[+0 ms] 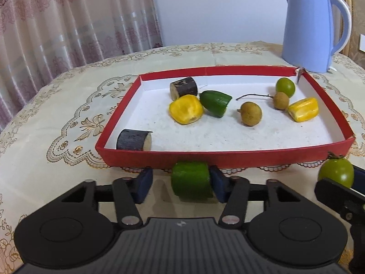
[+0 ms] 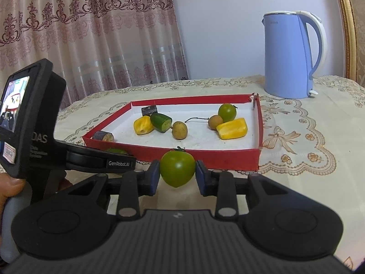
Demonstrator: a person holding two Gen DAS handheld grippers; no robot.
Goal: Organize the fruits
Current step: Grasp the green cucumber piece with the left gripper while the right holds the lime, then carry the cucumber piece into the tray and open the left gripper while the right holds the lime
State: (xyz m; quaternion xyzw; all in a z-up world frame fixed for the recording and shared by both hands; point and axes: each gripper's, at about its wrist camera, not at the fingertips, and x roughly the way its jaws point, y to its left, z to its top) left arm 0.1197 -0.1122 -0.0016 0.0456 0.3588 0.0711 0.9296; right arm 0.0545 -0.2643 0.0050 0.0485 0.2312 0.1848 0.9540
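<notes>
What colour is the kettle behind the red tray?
Light blue kettle with a white handle trim, clearest in the right wrist view.

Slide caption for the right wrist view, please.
Right gripper holds a green tomato before the red tray of fruit pieces.

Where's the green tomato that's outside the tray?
Green tomato sits between the right gripper fingers, just before the red tray's near wall.
</notes>
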